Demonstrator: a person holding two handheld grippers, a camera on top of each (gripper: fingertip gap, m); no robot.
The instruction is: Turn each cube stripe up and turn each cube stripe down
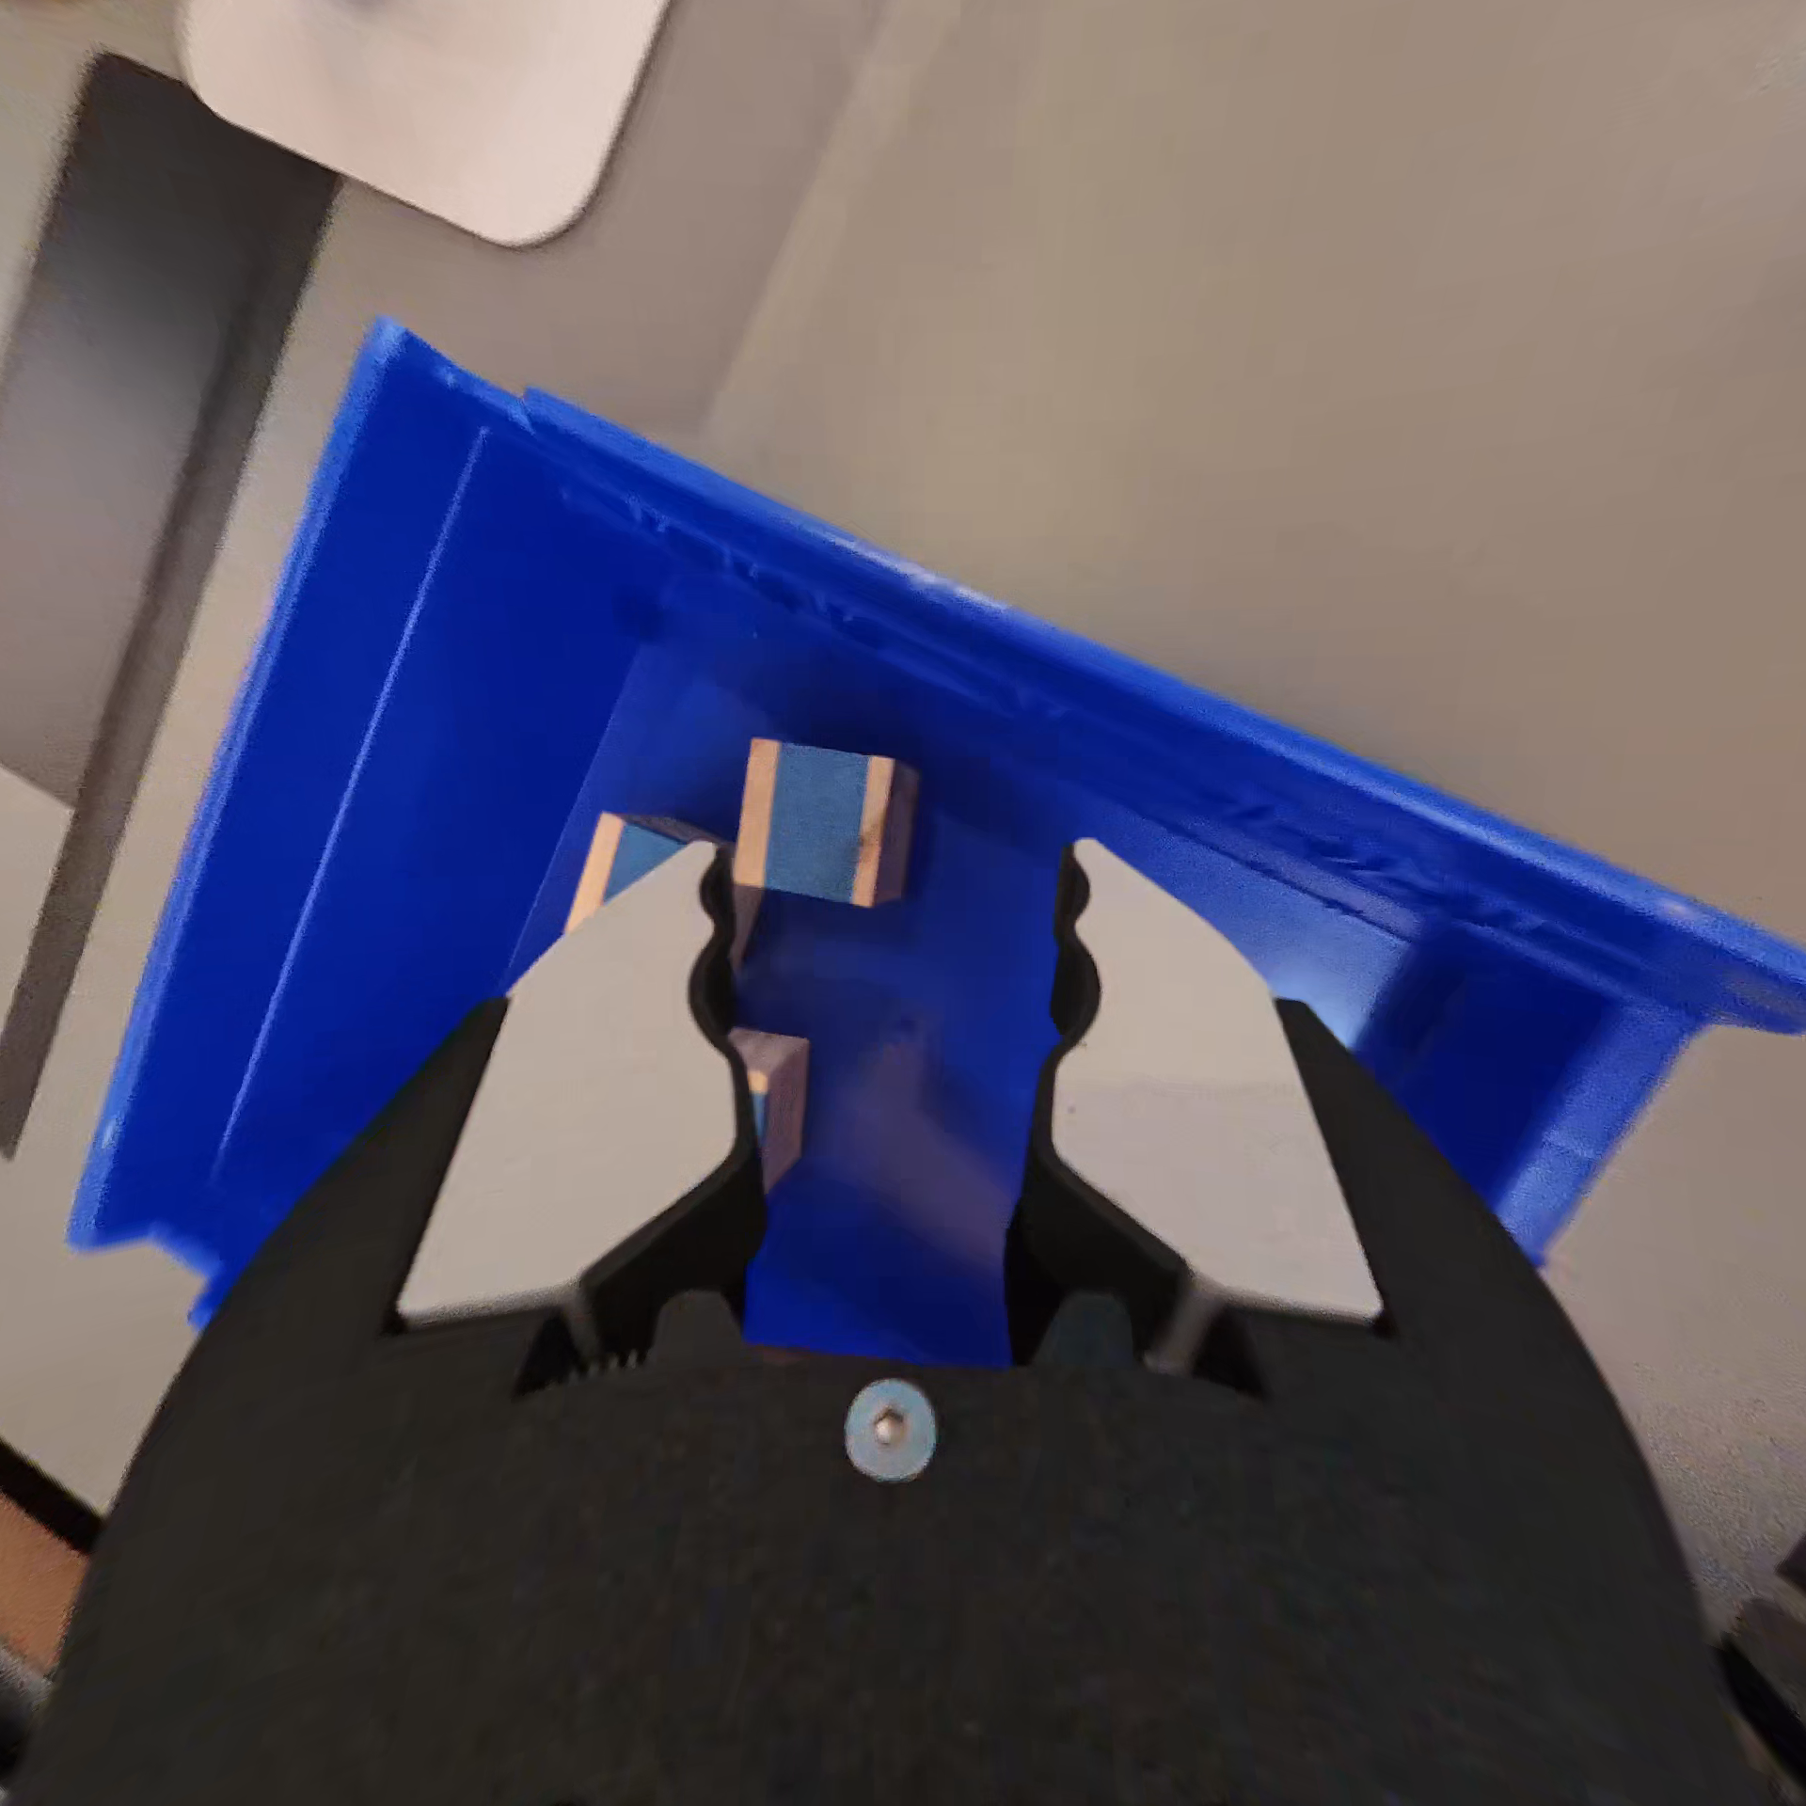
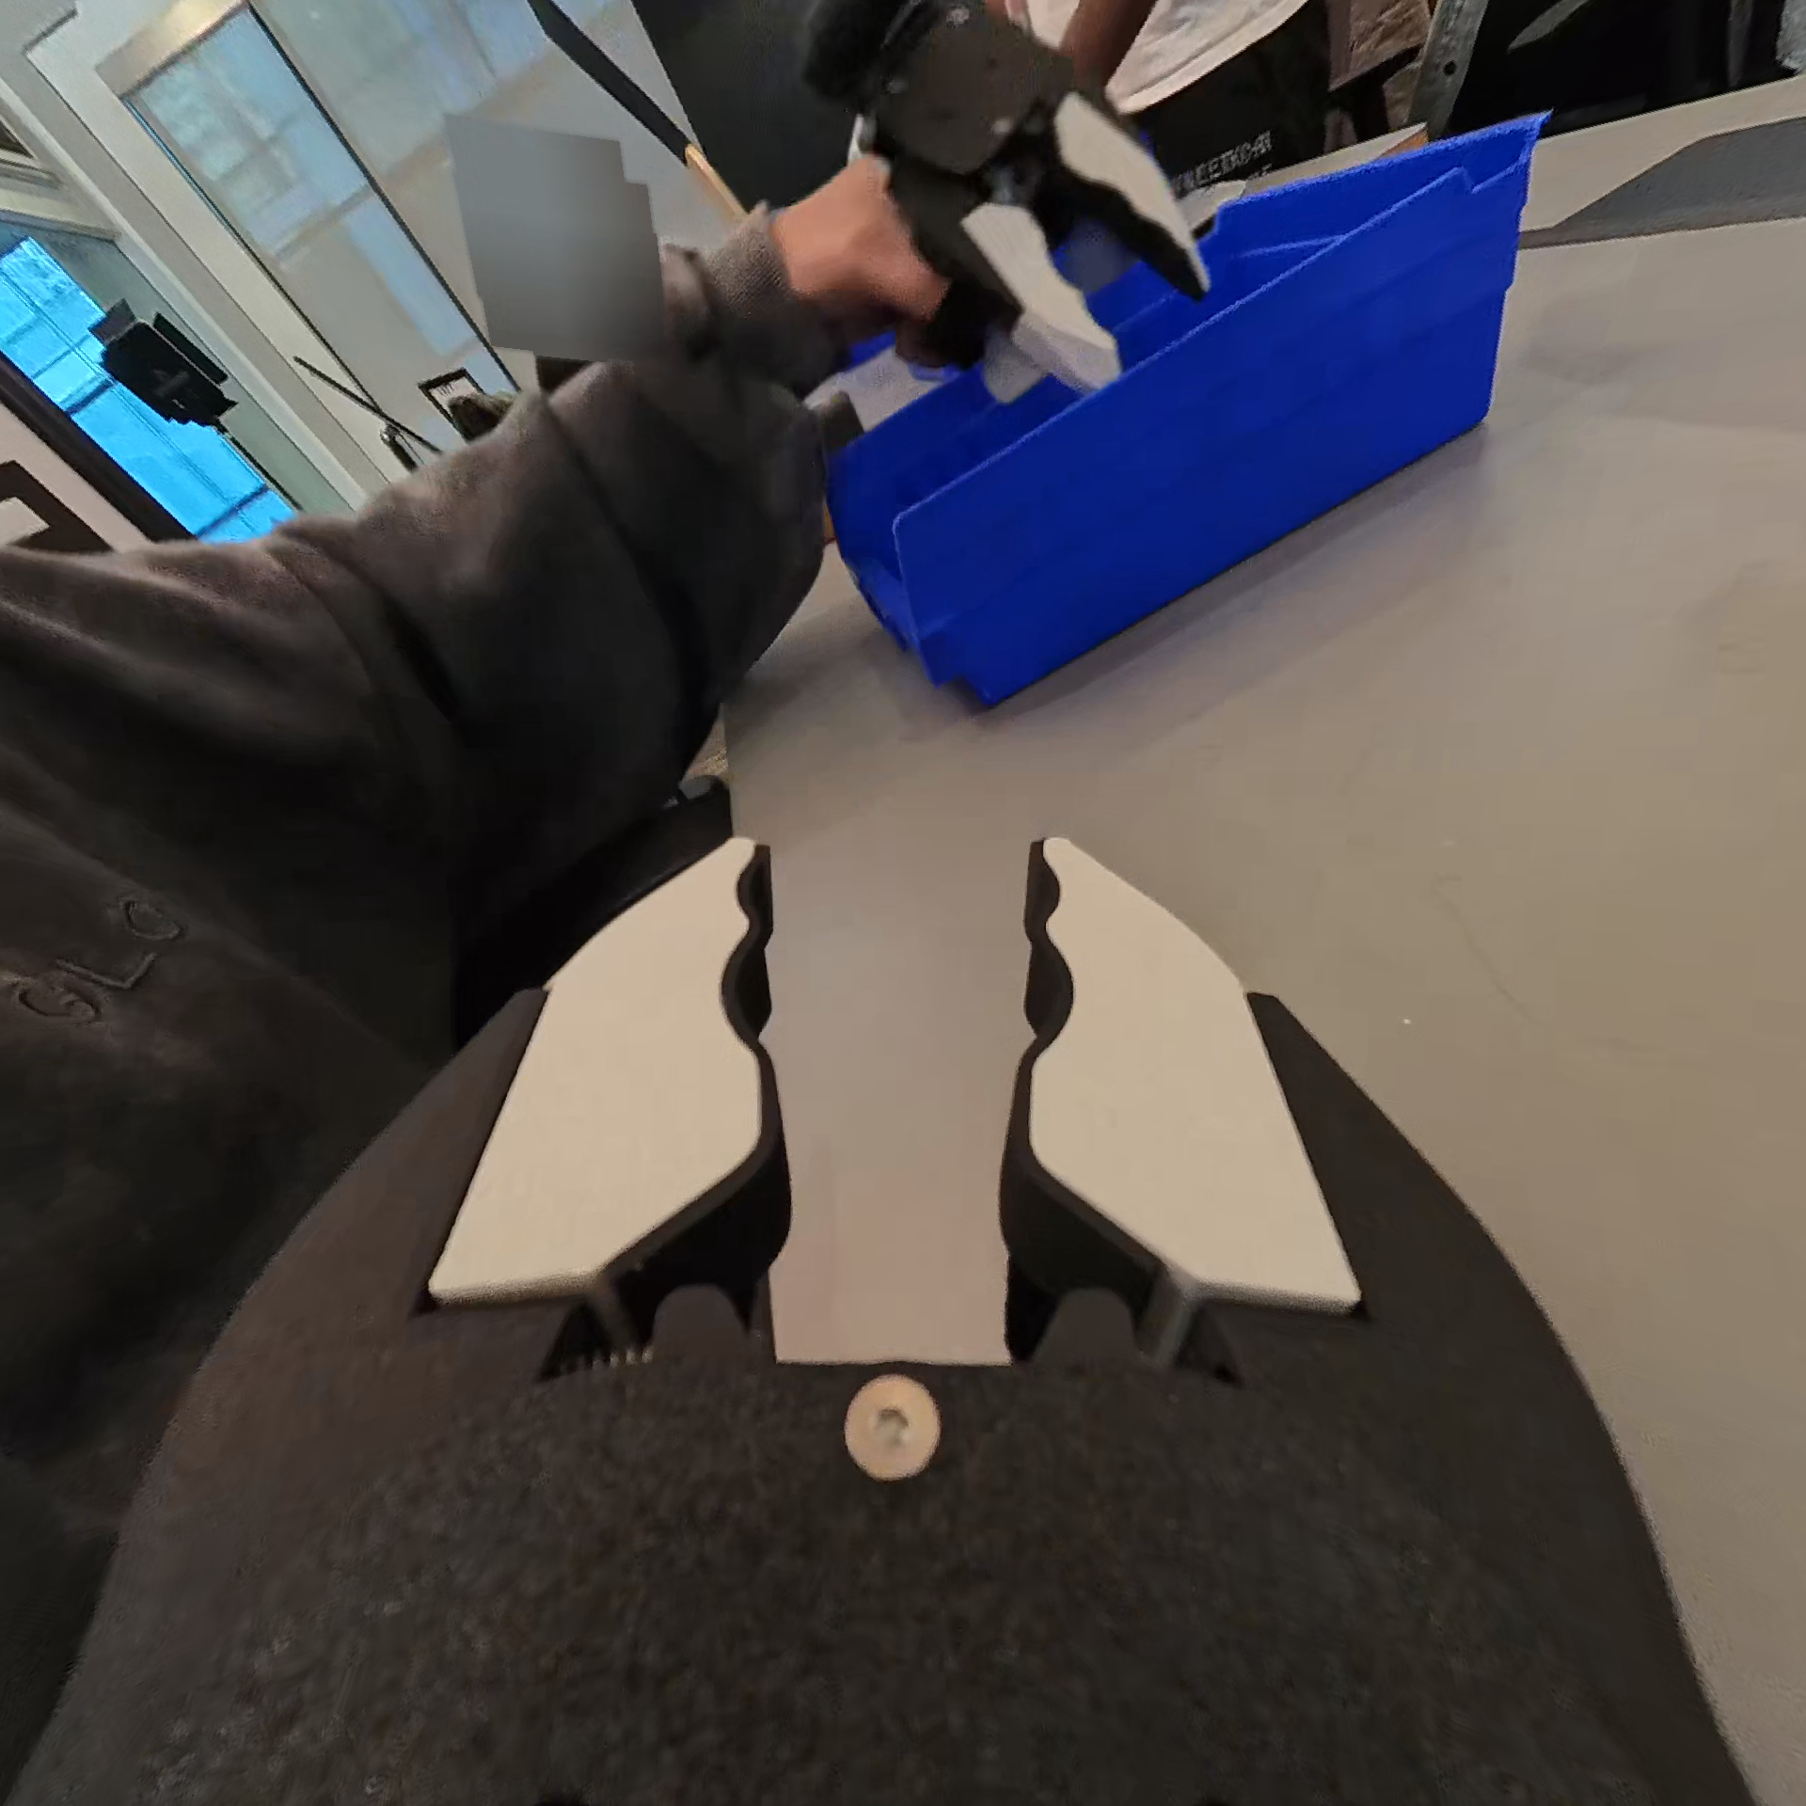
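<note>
In the left wrist view, three wooden cubes with a blue stripe lie on the floor of a blue plastic bin (image 1: 410, 782). One cube (image 1: 821, 821) shows its stripe face toward me. A second cube (image 1: 630, 860) is half hidden behind my left finger. A third cube (image 1: 777, 1095) lies nearer, beside that finger. My left gripper (image 1: 889, 860) is open and empty, held above the bin and pointing down into it. It also shows in the right wrist view (image 2: 1124, 313) over the bin (image 2: 1173, 489). My right gripper (image 2: 894, 850) is open and empty above the grey table.
The bin stands on a grey table (image 2: 1417, 880). A person's dark sleeve (image 2: 391, 684) reaches across the left of the right wrist view. Another person stands behind the table's far edge (image 2: 1202, 59). A white object (image 1: 420, 98) lies beyond the bin.
</note>
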